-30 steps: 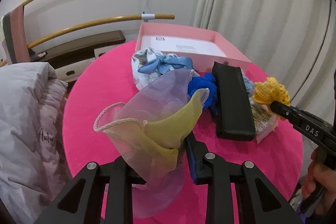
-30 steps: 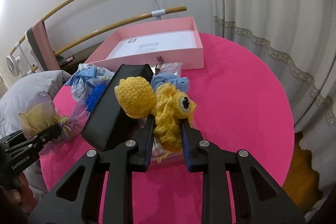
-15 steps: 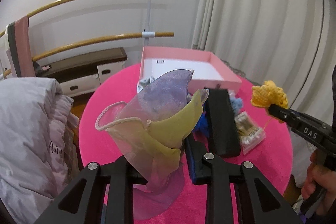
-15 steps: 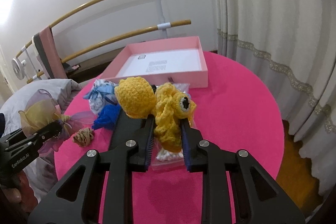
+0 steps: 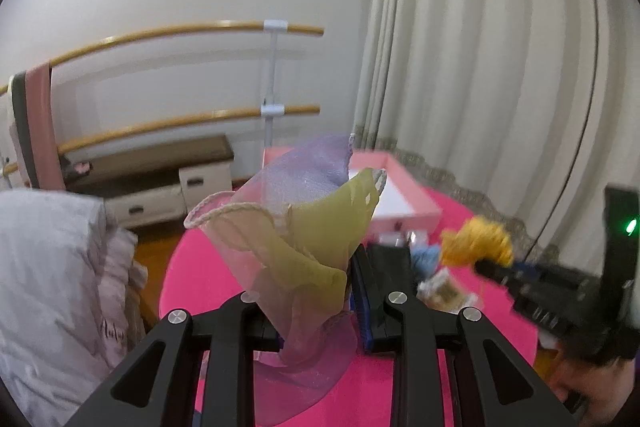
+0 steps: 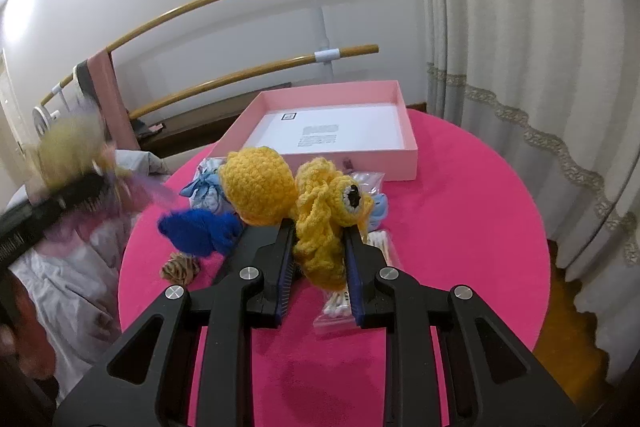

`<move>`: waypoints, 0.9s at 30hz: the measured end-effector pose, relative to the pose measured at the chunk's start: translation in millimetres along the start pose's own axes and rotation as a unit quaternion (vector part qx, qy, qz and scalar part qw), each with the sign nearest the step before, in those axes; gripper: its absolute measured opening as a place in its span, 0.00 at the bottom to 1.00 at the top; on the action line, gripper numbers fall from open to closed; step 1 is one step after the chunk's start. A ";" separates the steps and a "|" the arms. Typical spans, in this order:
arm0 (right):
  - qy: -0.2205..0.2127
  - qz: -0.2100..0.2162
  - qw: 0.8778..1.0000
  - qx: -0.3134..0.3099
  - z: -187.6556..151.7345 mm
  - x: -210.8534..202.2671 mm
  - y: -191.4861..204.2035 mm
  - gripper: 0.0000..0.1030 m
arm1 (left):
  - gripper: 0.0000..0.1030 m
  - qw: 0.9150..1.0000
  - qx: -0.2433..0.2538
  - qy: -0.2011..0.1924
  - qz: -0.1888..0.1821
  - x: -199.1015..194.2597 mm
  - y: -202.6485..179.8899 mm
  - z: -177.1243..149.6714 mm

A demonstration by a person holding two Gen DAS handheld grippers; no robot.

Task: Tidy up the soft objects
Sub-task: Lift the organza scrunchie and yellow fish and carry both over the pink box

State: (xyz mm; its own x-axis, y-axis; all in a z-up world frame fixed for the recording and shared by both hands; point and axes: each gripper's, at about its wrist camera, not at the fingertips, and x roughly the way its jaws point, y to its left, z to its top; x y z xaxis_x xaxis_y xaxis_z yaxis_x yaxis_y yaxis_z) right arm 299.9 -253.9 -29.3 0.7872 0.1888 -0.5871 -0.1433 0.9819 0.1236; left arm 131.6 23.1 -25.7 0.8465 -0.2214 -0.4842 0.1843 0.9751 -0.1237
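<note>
My left gripper [image 5: 316,291] is shut on a sheer yellow and purple organza bow [image 5: 296,223], lifted above the round pink table [image 5: 460,347]; the same bow [image 6: 72,147] shows blurred at the left of the right wrist view. My right gripper [image 6: 318,247] is shut on a yellow crocheted toy [image 6: 312,203] with one eye, held over the table [image 6: 460,227]; the toy [image 5: 476,241] also shows blurred in the left wrist view. An open pink box [image 6: 336,127] with a white bottom sits at the table's far side. A blue knitted item [image 6: 200,227] and a light blue fabric bundle [image 6: 204,187] lie before it.
A black flat case [image 5: 392,259] lies in the middle of the table, with clear bags of small items [image 6: 344,303] next to it. A striped hair tie [image 6: 180,267] rests near the left edge. A grey jacket [image 5: 52,287] sits left; curtains [image 6: 520,67] hang right.
The left gripper has risen with the bow, so the table sits lower and farther in its view. The right gripper has lifted slightly with the yellow toy. A striped hair tie came into sight.
</note>
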 end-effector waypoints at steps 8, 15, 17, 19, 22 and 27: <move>-0.010 0.002 1.000 -0.005 4.7 -7.5 -1.0 0.21 | 0.22 0.998 0.013 -0.053 -0.006 -29.2 0.8 25.3; -0.017 0.004 1.000 -0.007 11.4 -7.9 1.1 0.21 | 0.22 0.998 0.020 -0.059 -0.009 -34.9 3.7 27.7; -0.019 0.005 1.000 -0.008 13.6 -8.7 2.3 0.21 | 0.22 0.998 0.023 -0.058 -0.011 -35.6 1.6 27.5; -0.020 0.006 1.000 -0.009 14.5 -9.4 3.4 0.21 | 0.22 0.998 0.027 -0.055 -0.013 -33.2 -0.7 27.2; -0.021 0.007 1.000 -0.010 14.6 -9.2 4.0 0.21 | 0.23 0.998 0.029 -0.053 -0.015 -27.8 -1.8 28.7; -0.026 0.009 1.000 -0.013 22.4 -8.8 5.1 0.21 | 0.22 0.998 0.026 -0.056 -0.015 -21.7 1.8 40.6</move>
State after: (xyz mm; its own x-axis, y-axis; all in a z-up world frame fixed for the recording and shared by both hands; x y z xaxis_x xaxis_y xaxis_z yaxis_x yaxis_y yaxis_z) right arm 305.7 -250.8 -5.6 0.8150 0.2052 -0.5419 -0.1716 0.9787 0.1126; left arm 133.8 30.2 19.7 0.8904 -0.2506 -0.3801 0.2341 0.9681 -0.0898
